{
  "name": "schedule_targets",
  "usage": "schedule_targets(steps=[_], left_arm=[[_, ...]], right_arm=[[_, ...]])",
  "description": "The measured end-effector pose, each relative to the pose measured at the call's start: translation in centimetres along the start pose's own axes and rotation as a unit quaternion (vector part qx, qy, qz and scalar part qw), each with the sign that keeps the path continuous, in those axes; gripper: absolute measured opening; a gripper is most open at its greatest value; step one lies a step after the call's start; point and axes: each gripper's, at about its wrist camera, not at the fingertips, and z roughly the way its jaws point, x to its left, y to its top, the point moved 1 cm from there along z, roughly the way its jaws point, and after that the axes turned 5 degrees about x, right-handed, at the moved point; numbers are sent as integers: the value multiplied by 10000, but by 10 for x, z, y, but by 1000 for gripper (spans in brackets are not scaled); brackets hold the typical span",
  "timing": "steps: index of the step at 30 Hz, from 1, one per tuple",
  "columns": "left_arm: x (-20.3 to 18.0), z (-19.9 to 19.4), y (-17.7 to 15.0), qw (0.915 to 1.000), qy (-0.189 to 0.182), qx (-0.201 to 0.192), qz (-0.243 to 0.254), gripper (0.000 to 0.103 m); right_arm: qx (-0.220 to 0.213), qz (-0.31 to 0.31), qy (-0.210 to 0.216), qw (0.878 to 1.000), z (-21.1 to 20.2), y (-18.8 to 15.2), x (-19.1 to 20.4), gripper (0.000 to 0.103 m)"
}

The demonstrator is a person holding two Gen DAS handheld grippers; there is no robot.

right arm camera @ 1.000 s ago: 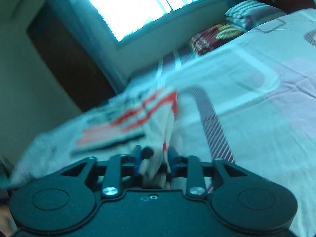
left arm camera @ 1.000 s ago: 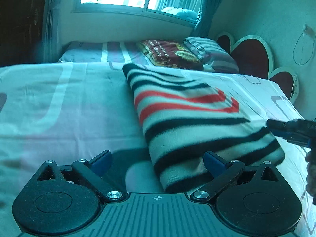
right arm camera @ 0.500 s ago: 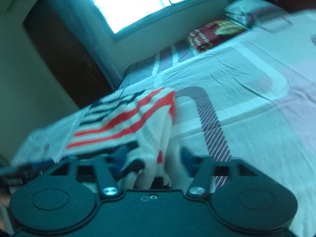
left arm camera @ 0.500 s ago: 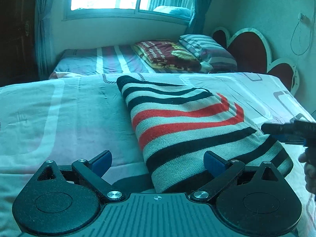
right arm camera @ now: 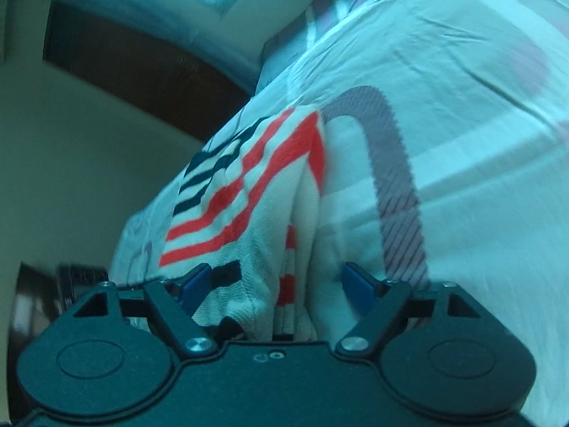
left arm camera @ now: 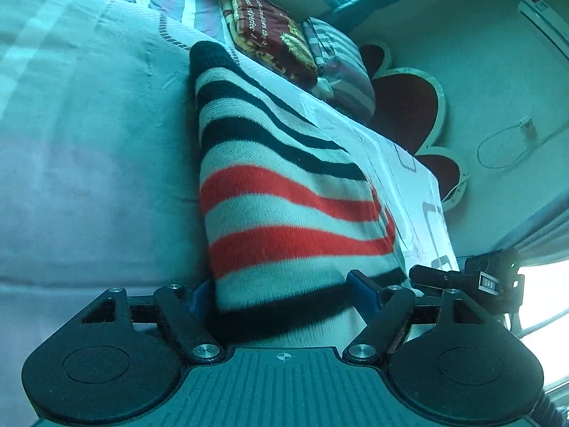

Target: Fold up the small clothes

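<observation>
A small knit sweater (left arm camera: 284,192) with black, white and red stripes lies folded lengthwise on the bed sheet (left arm camera: 89,142). My left gripper (left arm camera: 281,290) is open, its jaws on either side of the sweater's near end, with the cloth between them. My right gripper (right arm camera: 277,283) is open too, with the sweater's (right arm camera: 249,192) other near edge bunched between its blue pads (right arm camera: 193,281). The right gripper also shows in the left wrist view (left arm camera: 462,281), just right of the sweater.
A dark red folded blanket (left arm camera: 270,28) and a striped pillow (left arm camera: 341,67) lie at the head of the bed. A heart-shaped headboard (left arm camera: 405,106) stands at the right wall. A dark wooden door (right arm camera: 142,67) is at the far left.
My left gripper has moved forward and tilted, so the sweater's near end now sits between its jaws. My right gripper opened from its grip on the sweater edge and tilted.
</observation>
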Motion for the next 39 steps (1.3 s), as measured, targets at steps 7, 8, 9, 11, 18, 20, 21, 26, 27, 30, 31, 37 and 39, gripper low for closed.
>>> schedule_targets(steps=[7, 8, 9, 11, 18, 20, 21, 26, 27, 30, 31, 37, 39], left_arm=[[-3, 2, 6, 9999, 19, 58, 107, 73], [-1, 0, 6, 9999, 37, 89, 142, 72], [-1, -2, 6, 9998, 34, 117, 177, 72], [1, -4, 6, 9997, 8, 132, 190, 72], [-32, 10, 9, 9931, 761, 50, 889, 74], [-54, 12, 6, 9827, 1258, -10, 1359, 68], [-63, 10, 6, 9792, 1393, -82, 1470, 60], [-80, -19, 2, 9780, 1368, -330, 1543, 50], [-79, -29, 0, 9783, 1352, -384, 1524, 50], [-74, -67, -6, 9785, 1341, -576, 1458, 50], [-73, -79, -8, 9777, 1368, -624, 1467, 50], [-40, -168, -33, 9688, 1852, -778, 1449, 50], [-22, -199, -45, 9655, 2089, -808, 1328, 50]], right_arm=[[275, -429, 353, 9981, 30, 7, 16, 63], [254, -423, 394, 9980, 28, 7, 13, 60], [227, -338, 450, 9982, 24, 7, 8, 56], [175, -251, 578, 9979, 20, 8, -1, 53], [35, -871, -570, 9946, 46, 11, 40, 46], [-46, -1431, -1249, 9818, 50, 4, 67, 43], [-97, -1612, -1463, 9760, 52, 1, 77, 38], [-326, -1965, -1625, 9664, 45, -8, 119, 34], [-334, -2027, -1608, 9654, 42, -9, 126, 34], [-340, -2206, -1436, 9642, 39, -16, 153, 34], [-341, -2270, -1380, 9635, 41, -19, 163, 34], [-228, -2605, -934, 9607, 79, -40, 226, 34], [-111, -2643, -769, 9613, 103, -49, 245, 34]])
